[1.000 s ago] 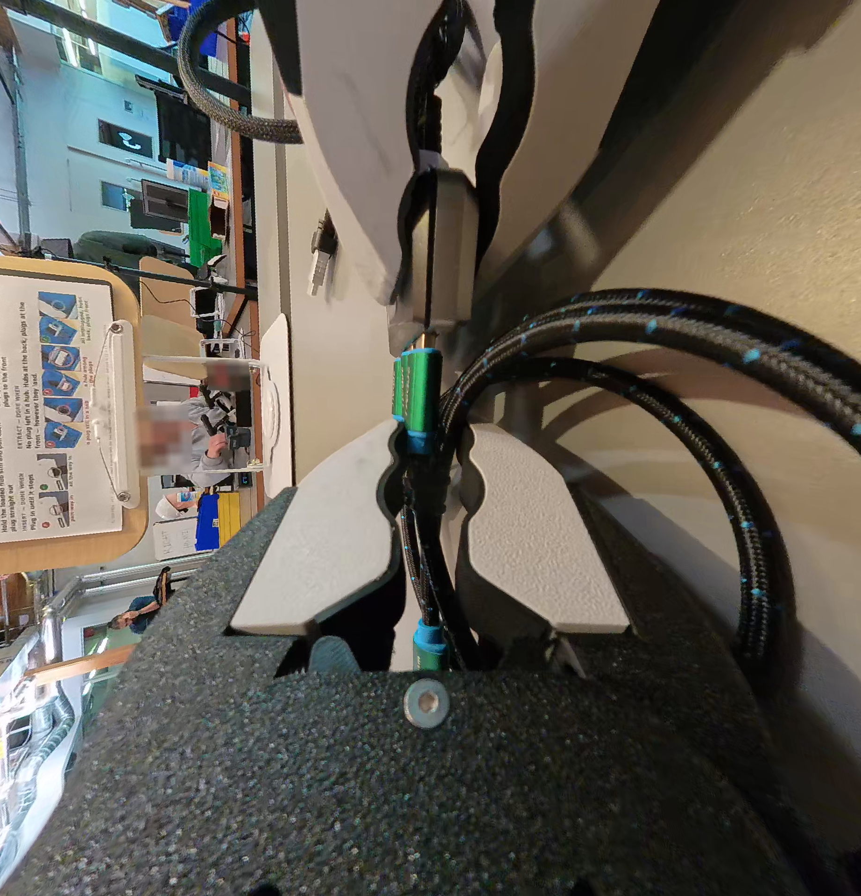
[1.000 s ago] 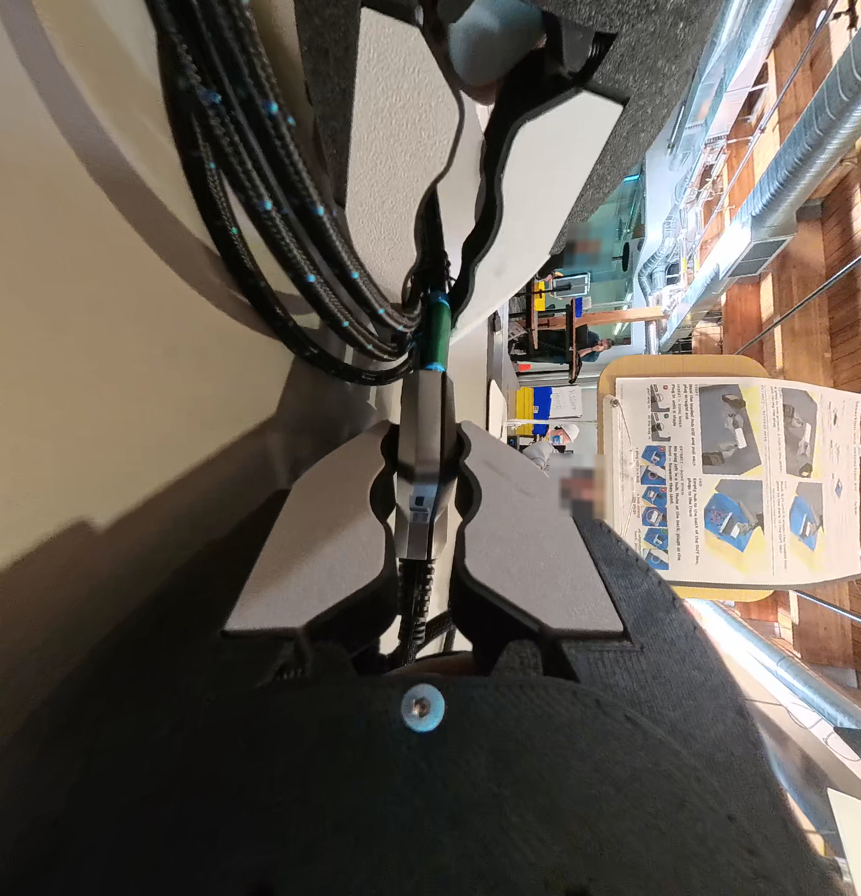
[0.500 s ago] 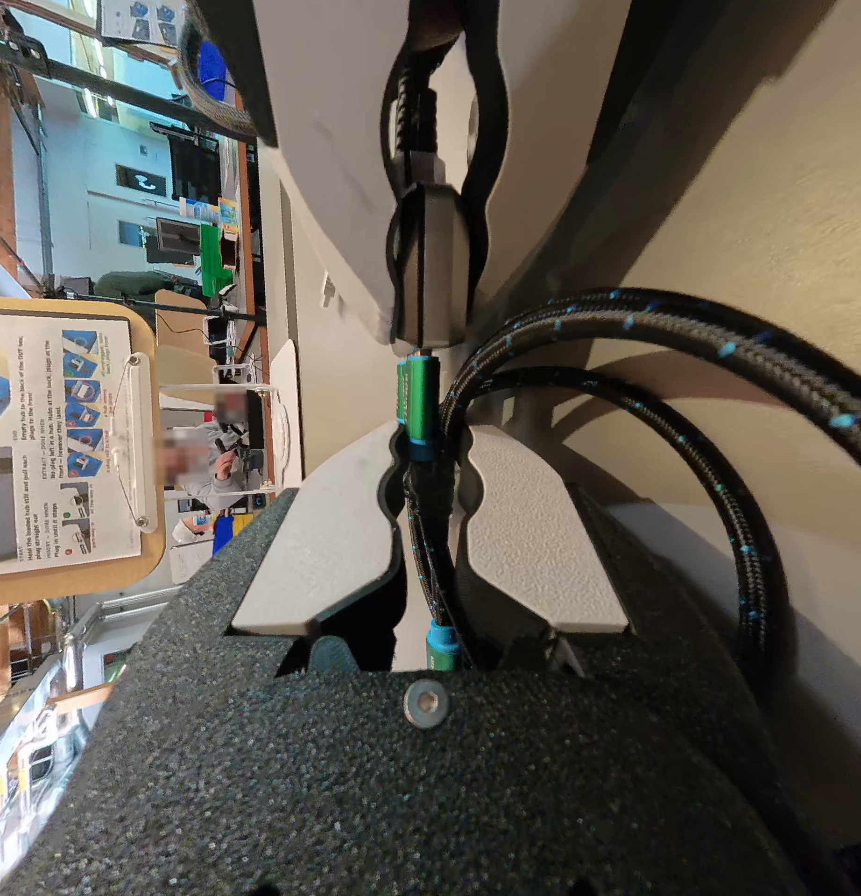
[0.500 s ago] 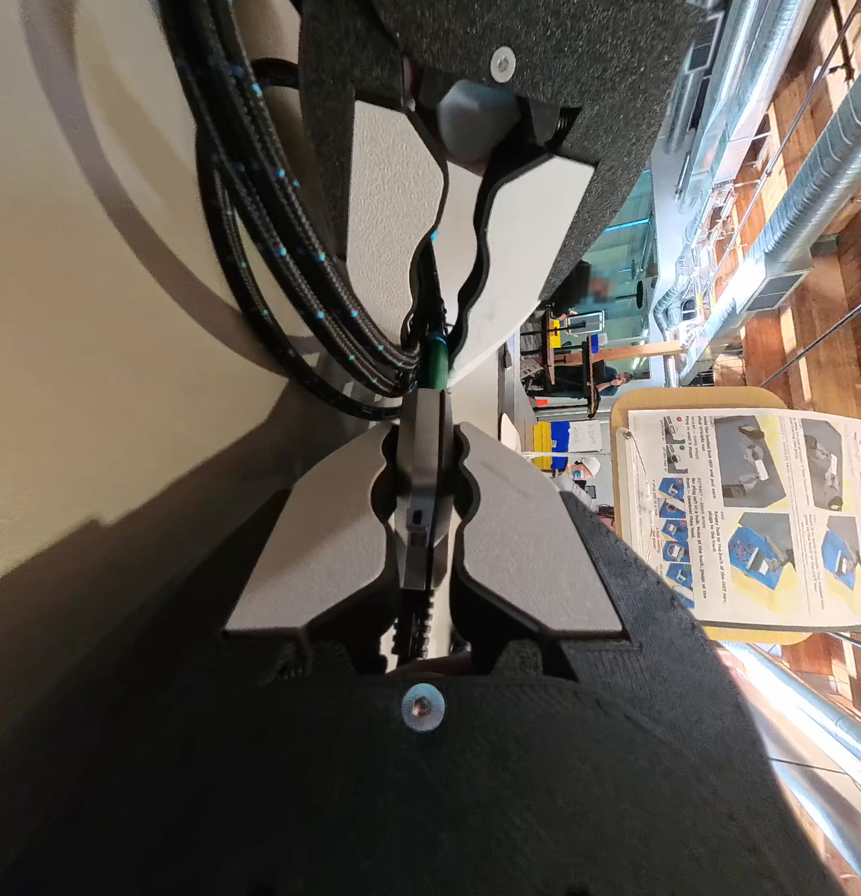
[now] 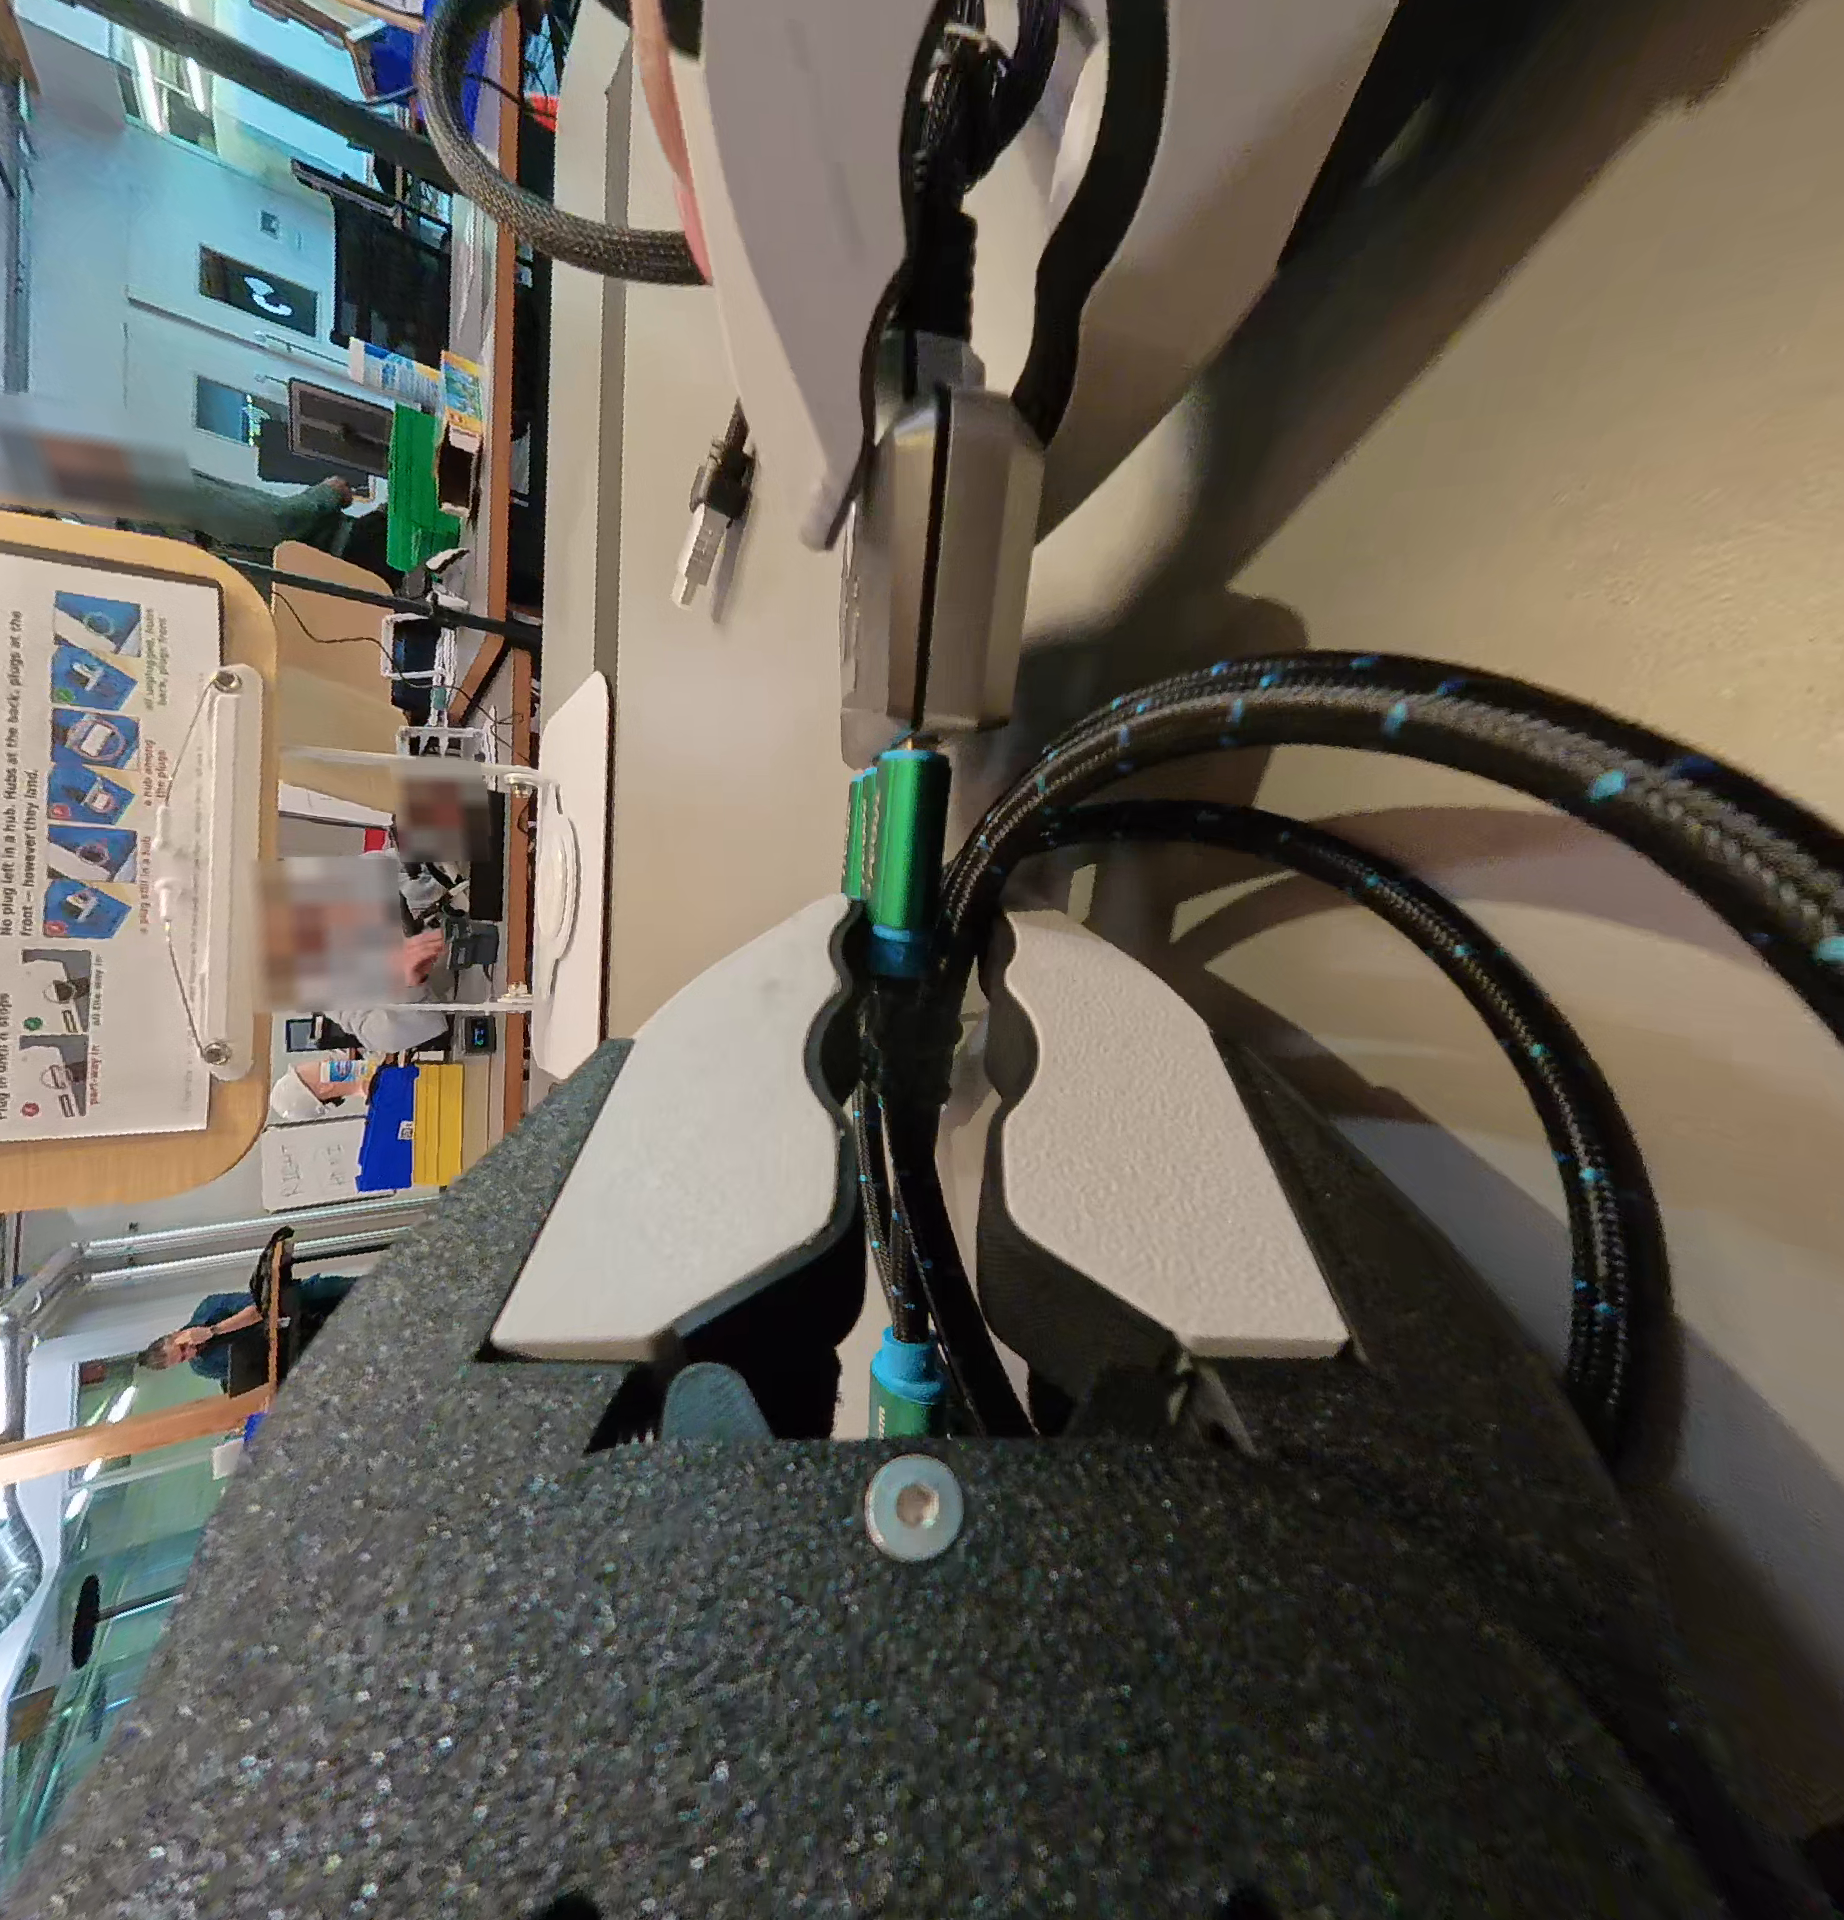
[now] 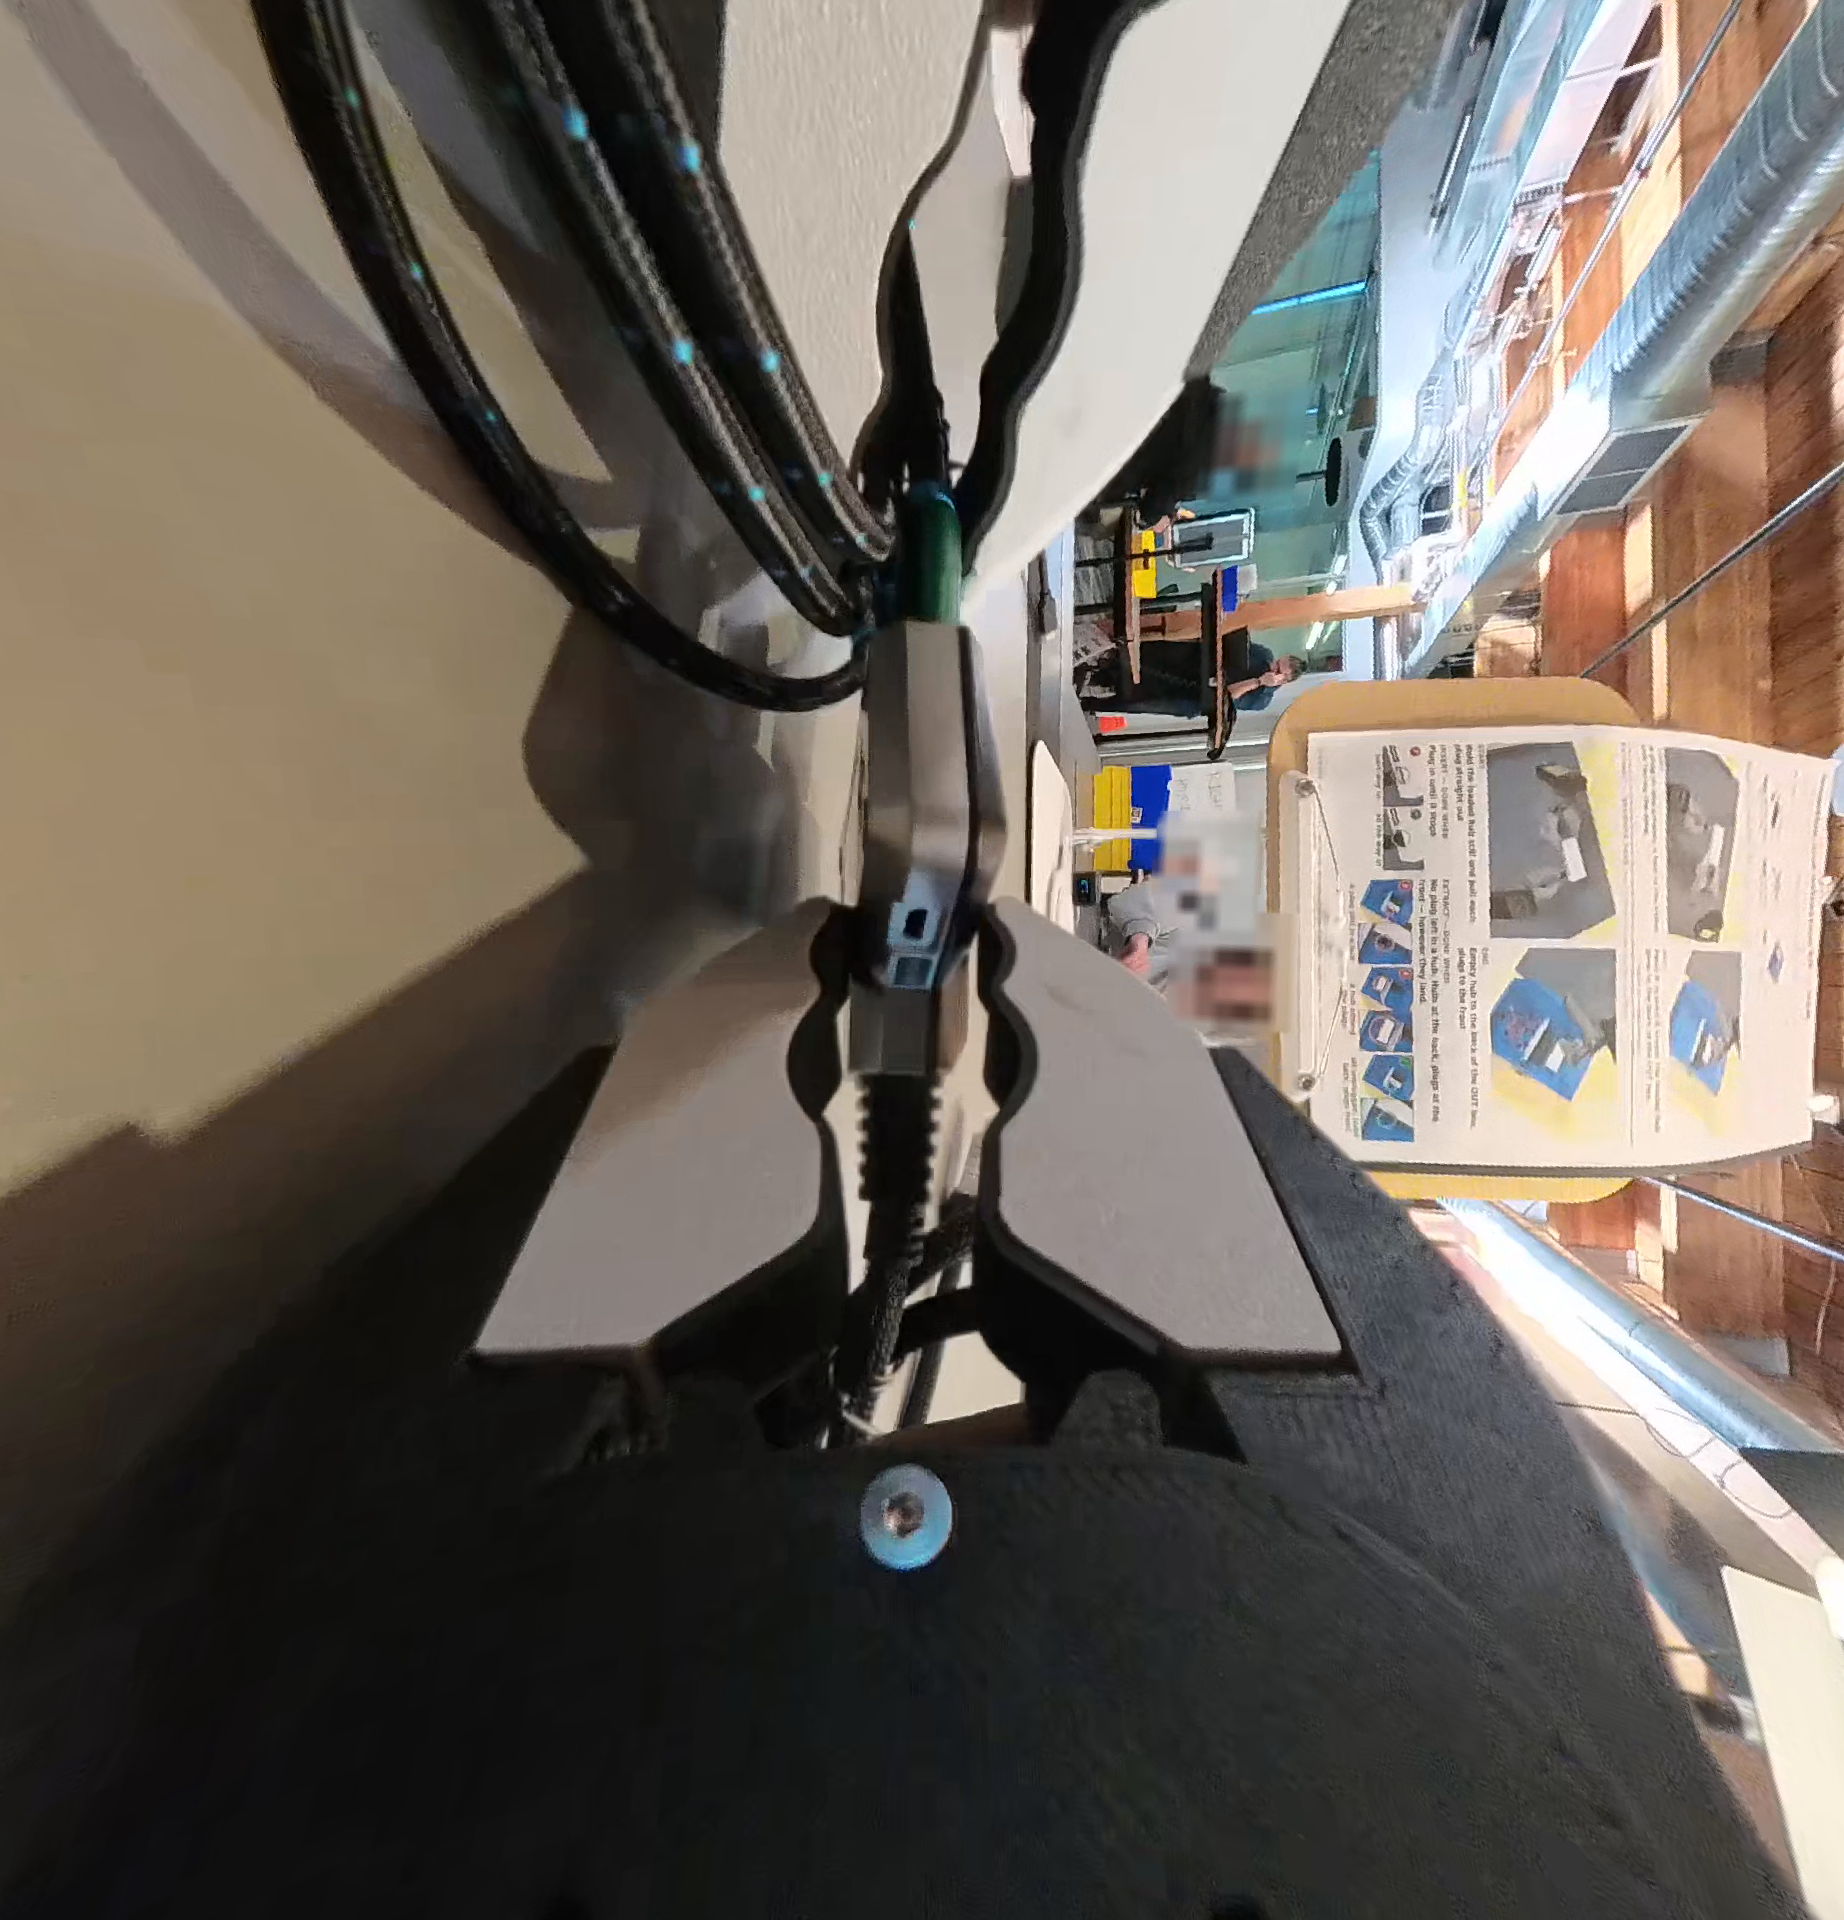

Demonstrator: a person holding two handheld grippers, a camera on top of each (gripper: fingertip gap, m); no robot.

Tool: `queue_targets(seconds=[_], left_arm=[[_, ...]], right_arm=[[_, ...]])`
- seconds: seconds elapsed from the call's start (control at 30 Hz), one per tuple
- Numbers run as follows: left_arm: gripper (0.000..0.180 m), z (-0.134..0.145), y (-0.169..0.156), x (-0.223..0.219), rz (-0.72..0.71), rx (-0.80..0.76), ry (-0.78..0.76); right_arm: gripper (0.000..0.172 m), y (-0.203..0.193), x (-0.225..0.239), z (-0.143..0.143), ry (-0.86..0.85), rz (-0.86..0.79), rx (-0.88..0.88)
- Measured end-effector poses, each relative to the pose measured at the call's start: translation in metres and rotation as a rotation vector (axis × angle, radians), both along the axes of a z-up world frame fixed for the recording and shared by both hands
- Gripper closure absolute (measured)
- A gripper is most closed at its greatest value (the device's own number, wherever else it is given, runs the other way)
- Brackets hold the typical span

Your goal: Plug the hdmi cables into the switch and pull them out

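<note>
At the centre of the left wrist frame, the left claw (image 5: 913, 966) is clamped on black braided cables (image 5: 902, 1049) just behind their green plugs (image 5: 897, 842), whose tips meet a grey hub (image 5: 939, 582). Mid-frame in the right wrist view, the right claw (image 6: 902, 966) grips that hub (image 6: 918, 790) by its cable end, above the beige counter (image 6: 222, 727).

Just ahead of the left claw's pale grey fingers (image 5: 710, 1132) sit shiny green metal plugs (image 5: 897, 842) on black braided cables flecked with bright blue (image 5: 1520, 727). Between the right claw's grey fingers (image 6: 689, 1132) is a dark grey metal hub (image 6: 923, 790).
</note>
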State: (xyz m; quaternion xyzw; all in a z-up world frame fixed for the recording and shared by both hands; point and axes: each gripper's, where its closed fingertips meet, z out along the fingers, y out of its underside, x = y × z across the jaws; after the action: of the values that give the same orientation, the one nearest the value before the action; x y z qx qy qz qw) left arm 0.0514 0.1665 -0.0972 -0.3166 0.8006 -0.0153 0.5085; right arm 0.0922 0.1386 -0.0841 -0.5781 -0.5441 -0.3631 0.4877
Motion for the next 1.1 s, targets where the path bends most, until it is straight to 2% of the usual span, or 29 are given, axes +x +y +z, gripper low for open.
queue_targets(seconds=[0.33, 0.47, 0.63, 0.67, 0.8, 0.83, 0.93, 1.03, 1.1], left_arm=[[0.161, 0.0, -0.017, 0.007, -0.013, 0.025, -0.002], [0.16, 0.006, -0.031, 0.008, -0.083, -0.02, -0.047], [0.159, 0.018, -0.044, 0.008, -0.157, 0.045, -0.104], [0.156, 0.019, -0.046, 0.008, -0.169, 0.018, -0.107], [0.124, 0.037, -0.044, 0.001, -0.178, -0.18, -0.155], [0.12, 0.046, -0.043, -0.002, -0.185, -0.225, -0.185], [0.13, 0.1, -0.04, -0.013, -0.243, -0.429, -0.455], [0.131, 0.152, -0.012, -0.036, -0.233, -0.618, -0.739], [0.134, 0.174, 0.012, -0.055, -0.211, -0.714, -0.902]], right_arm=[[0.15, 0.011, 0.011, -0.005, 0.013, -0.054, -0.028], [0.133, 0.012, 0.009, 0.002, -0.008, -0.062, 0.032], [0.148, 0.008, 0.01, 0.005, -0.013, -0.052, 0.034], [0.147, 0.008, 0.01, 0.007, -0.023, -0.053, 0.036], [0.149, 0.009, 0.012, 0.008, -0.046, -0.052, 0.03], [0.149, 0.009, 0.015, 0.009, -0.054, -0.061, 0.031], [0.149, 0.012, 0.028, 0.011, -0.107, -0.096, 0.019], [0.149, 0.016, 0.042, 0.019, -0.184, -0.139, 0.007], [0.149, 0.018, 0.049, 0.033, -0.214, -0.156, 0.011]])
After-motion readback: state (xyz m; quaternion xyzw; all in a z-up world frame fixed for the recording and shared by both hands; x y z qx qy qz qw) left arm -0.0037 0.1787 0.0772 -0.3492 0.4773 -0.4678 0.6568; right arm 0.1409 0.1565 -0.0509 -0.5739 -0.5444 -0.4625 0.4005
